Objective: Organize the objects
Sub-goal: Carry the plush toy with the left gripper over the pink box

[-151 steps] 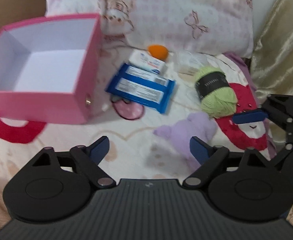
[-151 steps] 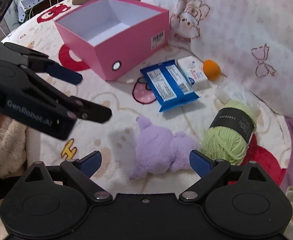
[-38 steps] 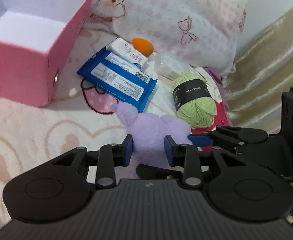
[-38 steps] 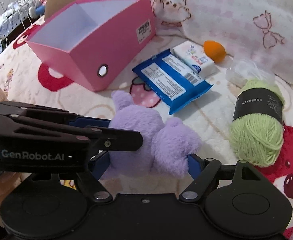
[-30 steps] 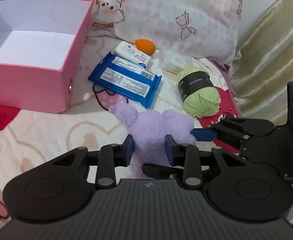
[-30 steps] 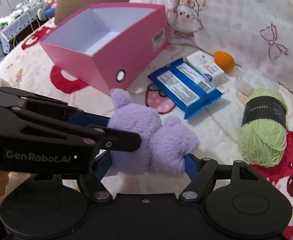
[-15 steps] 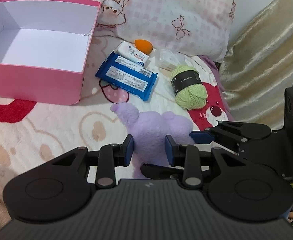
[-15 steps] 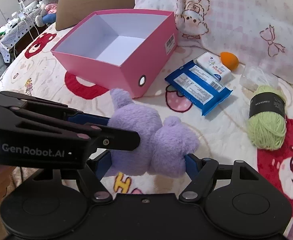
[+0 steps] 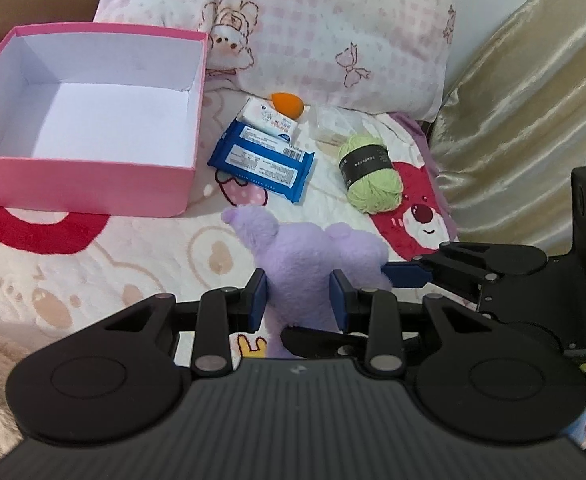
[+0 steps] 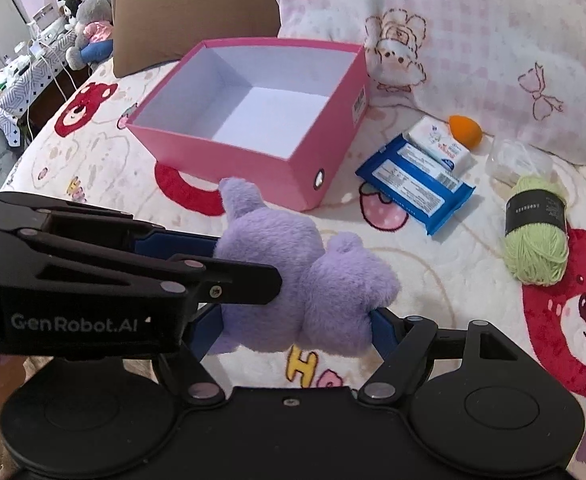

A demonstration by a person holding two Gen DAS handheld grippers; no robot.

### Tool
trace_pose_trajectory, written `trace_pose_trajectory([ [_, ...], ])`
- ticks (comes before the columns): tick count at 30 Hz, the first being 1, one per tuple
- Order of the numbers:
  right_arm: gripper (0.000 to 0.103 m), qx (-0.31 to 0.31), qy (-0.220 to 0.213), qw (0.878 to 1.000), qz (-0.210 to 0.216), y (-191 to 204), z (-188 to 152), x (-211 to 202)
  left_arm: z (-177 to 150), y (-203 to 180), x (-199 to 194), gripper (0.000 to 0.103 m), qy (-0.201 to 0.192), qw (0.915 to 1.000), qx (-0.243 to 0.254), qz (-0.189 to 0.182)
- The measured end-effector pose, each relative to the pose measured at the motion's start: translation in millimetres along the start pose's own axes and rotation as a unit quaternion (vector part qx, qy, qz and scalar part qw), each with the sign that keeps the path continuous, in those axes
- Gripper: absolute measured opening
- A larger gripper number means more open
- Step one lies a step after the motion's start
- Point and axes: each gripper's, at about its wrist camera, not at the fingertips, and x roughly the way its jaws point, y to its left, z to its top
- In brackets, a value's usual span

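Purple plush (image 9: 313, 256), clamped by both claws, hangs above a bear-print blanket (image 9: 93, 264) near pillows (image 9: 325, 32)

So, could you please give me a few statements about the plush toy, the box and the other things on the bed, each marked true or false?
1. Both grippers are closed on the purple plush toy. True: the left gripper and the right gripper each press on it.
2. The pink box already holds the yarn. False: the box is empty, and the green yarn ball lies on the blanket.
3. The orange sponge lies near the pillow. True.
4. The blue packet is inside the box. False: it lies on the blanket beside the box.
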Motion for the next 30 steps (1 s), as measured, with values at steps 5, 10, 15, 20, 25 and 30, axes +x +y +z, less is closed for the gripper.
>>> trace_pose_trajectory([
  [5, 0.081, -0.007, -0.029, 1.000, 0.000, 13.8, 12.4, -10.7, 11.9, 8.2, -21.0, 0.032, -0.017, 0.9998, -0.008, -0.005],
  [10, 0.081, -0.014, -0.054, 0.998, 0.004, 27.1, 31.7, -17.7, 25.4, 17.1, -40.9, 0.032, -0.042, 0.9991, -0.008, 0.000],
  [15, 0.080, -0.025, -0.081, 0.996, 0.006, 40.2, 54.9, -17.8, 43.0, 26.7, -55.9, 0.032, -0.066, 0.9976, 0.003, 0.017],
  [20, 0.079, -0.027, -0.106, 0.994, -0.011, 51.6, 87.1, -3.0, 68.1, 52.0, -55.0, 0.033, -0.099, 0.9947, -0.019, 0.025],
  [25, 0.077, -0.019, -0.119, 0.993, 0.011, 52.2, 119.4, 13.0, 90.2, 78.0, -54.6, 0.034, -0.120, 0.9917, -0.023, 0.039],
  [30, 0.076, -0.026, -0.127, 0.991, 0.014, 53.7, 147.7, 35.4, 117.1, 104.7, -43.6, 0.034, -0.121, 0.9908, -0.047, 0.039],
])
